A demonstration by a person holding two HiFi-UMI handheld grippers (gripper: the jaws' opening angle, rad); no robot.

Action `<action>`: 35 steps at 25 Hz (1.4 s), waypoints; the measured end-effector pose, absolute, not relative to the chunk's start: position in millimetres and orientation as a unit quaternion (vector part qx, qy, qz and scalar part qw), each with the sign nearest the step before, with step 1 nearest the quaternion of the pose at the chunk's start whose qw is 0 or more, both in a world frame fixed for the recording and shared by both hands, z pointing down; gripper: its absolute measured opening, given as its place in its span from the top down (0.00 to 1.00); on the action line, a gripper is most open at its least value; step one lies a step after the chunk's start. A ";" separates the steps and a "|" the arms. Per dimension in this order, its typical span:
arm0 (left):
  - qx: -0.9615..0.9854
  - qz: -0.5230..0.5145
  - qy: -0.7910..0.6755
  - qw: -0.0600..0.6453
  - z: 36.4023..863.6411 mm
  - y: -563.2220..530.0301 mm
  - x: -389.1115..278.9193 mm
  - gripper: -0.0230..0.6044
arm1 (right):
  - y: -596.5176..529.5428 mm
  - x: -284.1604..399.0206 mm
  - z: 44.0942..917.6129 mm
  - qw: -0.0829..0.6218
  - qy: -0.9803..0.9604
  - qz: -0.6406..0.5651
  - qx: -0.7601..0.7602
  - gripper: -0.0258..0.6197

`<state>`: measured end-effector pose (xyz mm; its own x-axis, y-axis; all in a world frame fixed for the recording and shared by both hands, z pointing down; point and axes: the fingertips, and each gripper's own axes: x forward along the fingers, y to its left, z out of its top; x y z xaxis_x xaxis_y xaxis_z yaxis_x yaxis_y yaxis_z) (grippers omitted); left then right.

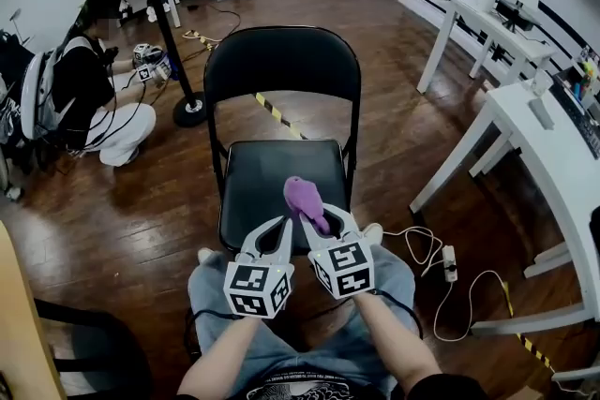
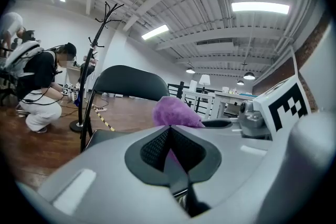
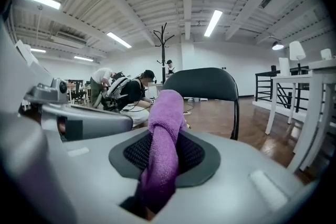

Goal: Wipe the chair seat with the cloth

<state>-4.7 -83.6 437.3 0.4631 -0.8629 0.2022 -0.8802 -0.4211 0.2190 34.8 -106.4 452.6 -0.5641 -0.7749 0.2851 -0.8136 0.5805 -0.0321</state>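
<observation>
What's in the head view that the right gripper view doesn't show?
Only the head view shows the chair seat, the person's jeans and a white power strip on the floor. Only the right gripper view shows the ceiling lights and the purple cloth pinched between the jaws of the right gripper. Both show the cloth, the black chair back, the coat stand and a crouching person.
</observation>
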 end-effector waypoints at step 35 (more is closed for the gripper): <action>0.838 0.001 -0.533 0.117 403.6 37.3 -72.7 0.96 | 23.6 -29.5 413.0 0.050 -0.889 0.085 0.447 0.83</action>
<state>-72.7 37.3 403.6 0.4326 -0.8928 0.1254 -0.8930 -0.4053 0.1955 -29.5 23.6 413.0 -0.5955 -0.7863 0.1649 -0.8033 0.5859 -0.1071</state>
